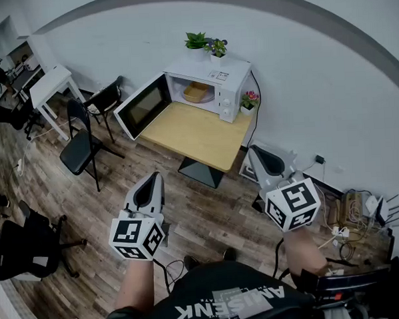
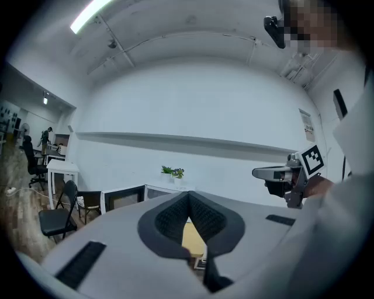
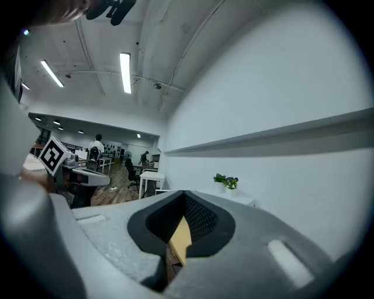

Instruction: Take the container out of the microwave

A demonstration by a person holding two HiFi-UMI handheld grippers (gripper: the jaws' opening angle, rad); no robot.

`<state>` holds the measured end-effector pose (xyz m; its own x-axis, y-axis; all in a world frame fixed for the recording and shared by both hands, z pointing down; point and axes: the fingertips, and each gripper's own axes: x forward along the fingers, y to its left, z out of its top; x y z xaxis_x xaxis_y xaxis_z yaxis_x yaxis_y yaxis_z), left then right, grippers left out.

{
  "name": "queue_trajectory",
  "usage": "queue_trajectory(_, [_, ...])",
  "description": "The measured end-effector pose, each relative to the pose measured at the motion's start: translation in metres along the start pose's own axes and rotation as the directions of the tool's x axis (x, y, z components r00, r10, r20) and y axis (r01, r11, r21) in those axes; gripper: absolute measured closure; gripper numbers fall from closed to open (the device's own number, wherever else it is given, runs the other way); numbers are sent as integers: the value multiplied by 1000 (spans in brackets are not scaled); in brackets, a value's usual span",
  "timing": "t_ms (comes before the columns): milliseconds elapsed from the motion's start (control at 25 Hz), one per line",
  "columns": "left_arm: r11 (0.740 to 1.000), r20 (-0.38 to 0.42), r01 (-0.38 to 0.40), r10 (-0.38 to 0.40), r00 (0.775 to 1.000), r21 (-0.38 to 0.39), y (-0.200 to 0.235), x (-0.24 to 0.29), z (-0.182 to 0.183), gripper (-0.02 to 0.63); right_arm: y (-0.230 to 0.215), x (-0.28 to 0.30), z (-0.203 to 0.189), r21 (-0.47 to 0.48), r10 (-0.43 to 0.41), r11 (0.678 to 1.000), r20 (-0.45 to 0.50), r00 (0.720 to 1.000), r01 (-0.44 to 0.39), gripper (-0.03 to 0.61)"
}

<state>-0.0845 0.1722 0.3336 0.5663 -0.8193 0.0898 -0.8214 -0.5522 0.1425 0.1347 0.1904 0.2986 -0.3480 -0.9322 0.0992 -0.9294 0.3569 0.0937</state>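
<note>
The white microwave (image 1: pixel 227 80) stands at the far end of a wooden table (image 1: pixel 195 137), its door (image 1: pixel 142 106) swung open to the left. Inside sits a tan container (image 1: pixel 197 92). Both grippers hang well short of the table, over the wooden floor. My left gripper (image 1: pixel 155 177) is shut and holds nothing; its tips meet in the left gripper view (image 2: pixel 188 194). My right gripper (image 1: pixel 253 150) is also shut and empty, jaws together in the right gripper view (image 3: pixel 184 193). Both point level toward the microwave.
Two potted plants (image 1: pixel 205 44) stand on the microwave, and a flower pot (image 1: pixel 249 101) beside it. Black folding chairs (image 1: pixel 81 147) and a white desk (image 1: pixel 49 83) stand to the left. Office chairs (image 1: pixel 20 245) are near left. Cables and a power strip (image 1: pixel 349 214) lie at the right wall.
</note>
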Motion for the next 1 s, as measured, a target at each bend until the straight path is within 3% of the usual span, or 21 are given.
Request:
queue_trajectory(560, [999,19,-19,19,1000,47,20,-7,4,612,12,7,7,10,7,1000,44,999,-7,572])
queue_trajectory(720, [1000,27,15,-15,1000,-8,28,-9,3,612,19,14,12,0,7,1000,51,999,-7,572])
queue_trajectory(1000, [998,49,43,-45,998,38,49,-20,8,612,45,30,10,-10,8,1000,38,999,-8,572])
